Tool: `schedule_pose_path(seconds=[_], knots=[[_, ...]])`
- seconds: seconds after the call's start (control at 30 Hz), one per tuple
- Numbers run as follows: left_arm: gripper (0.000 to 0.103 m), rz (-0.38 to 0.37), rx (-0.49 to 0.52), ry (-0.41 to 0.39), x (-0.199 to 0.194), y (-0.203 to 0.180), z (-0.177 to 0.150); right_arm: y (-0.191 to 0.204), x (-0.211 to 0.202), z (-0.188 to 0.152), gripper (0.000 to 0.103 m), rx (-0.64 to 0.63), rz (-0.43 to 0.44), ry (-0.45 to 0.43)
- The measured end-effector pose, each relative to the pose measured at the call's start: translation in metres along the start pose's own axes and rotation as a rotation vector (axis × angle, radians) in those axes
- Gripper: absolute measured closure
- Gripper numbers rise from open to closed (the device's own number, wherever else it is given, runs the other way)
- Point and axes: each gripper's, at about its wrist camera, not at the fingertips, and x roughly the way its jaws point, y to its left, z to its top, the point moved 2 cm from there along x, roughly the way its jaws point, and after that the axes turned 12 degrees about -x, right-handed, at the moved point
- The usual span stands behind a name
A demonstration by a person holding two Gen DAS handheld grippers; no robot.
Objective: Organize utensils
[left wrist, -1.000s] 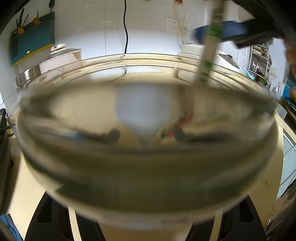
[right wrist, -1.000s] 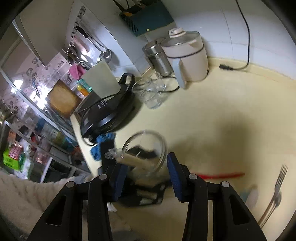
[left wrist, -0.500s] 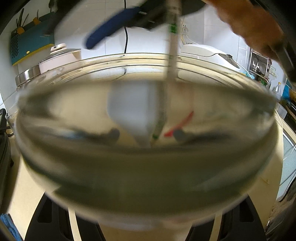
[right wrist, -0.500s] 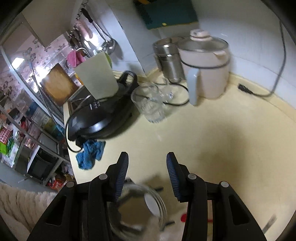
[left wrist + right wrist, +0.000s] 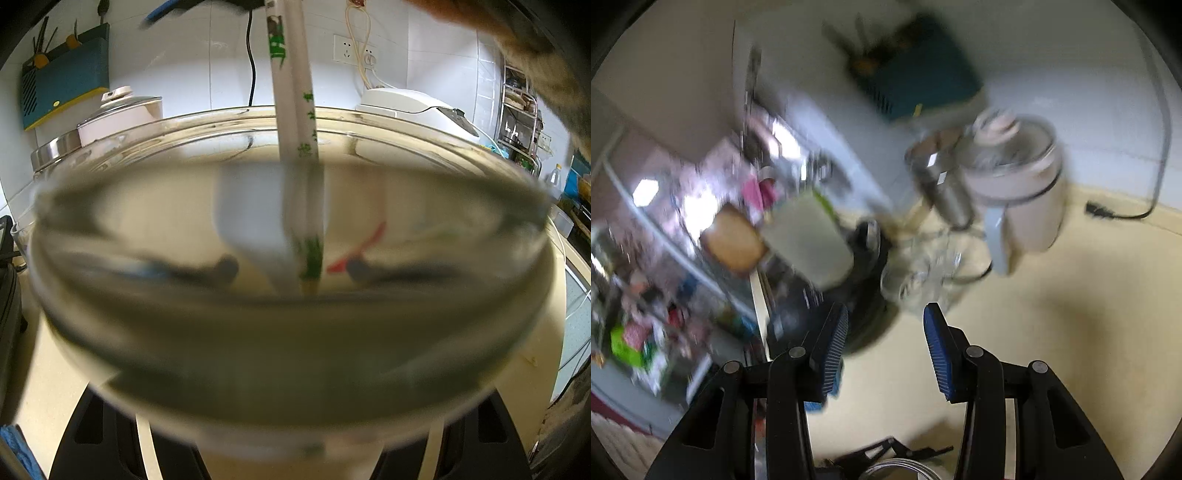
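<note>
Chopsticks (image 5: 295,155) in a paper sleeve stand in the jar (image 5: 288,332) that fills the left view; its blurred glass hides the left gripper's fingertips, which pinch it. Cream desk (image 5: 1052,332) and white tiled wall beyond are smeared. Right gripper (image 5: 884,350) hangs spread, empty, over the desk.

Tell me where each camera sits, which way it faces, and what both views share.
Left wrist: sits on the left claw, pressed up to a glass jar with wrapped chopsticks in it, facing the wall; black claw bases at the bottom, a forearm top right.
Right wrist: sits on the right claw, tilted down over the counter, blurred; open blue pads, nothing between.
Shared: white kettle, teal rack.
</note>
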Motion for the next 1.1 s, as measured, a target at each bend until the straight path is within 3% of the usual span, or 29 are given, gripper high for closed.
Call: schedule_pose_path(seconds=[0.13, 0.23, 0.4, 0.43, 0.53, 0.63, 0.73, 1.1], knots=[[0.030, 0.001, 0.000, 0.000, 0.000, 0.000, 0.000, -0.013, -0.072, 0.006, 0.059, 0.029, -0.039, -0.132], [0.030, 0.001, 0.000, 0.000, 0.000, 0.000, 0.000, -0.028, -0.117, -0.017, 0.056, 0.036, -0.148, -0.137], [0.030, 0.008, 0.001, 0.000, 0.002, 0.001, 0.003, -0.091, -0.176, -0.099, 0.055, 0.201, -0.510, -0.007], [0.030, 0.008, 0.001, 0.000, 0.002, 0.001, 0.003, -0.109, -0.188, -0.124, 0.055, 0.266, -0.615, 0.043], [0.030, 0.009, 0.002, -0.001, 0.002, 0.001, 0.003, -0.142, -0.206, -0.187, 0.055, 0.426, -0.792, 0.187], [0.030, 0.012, 0.003, 0.000, 0.002, 0.001, 0.004, -0.157, -0.208, -0.233, 0.055, 0.501, -0.821, 0.252], [0.030, 0.014, 0.004, 0.000, 0.001, 0.001, 0.004, -0.166, -0.194, -0.253, 0.055, 0.507, -0.817, 0.307], [0.030, 0.021, 0.008, 0.001, 0.001, 0.001, 0.004, -0.222, -0.126, -0.247, 0.055, 0.450, -0.803, 0.382]])
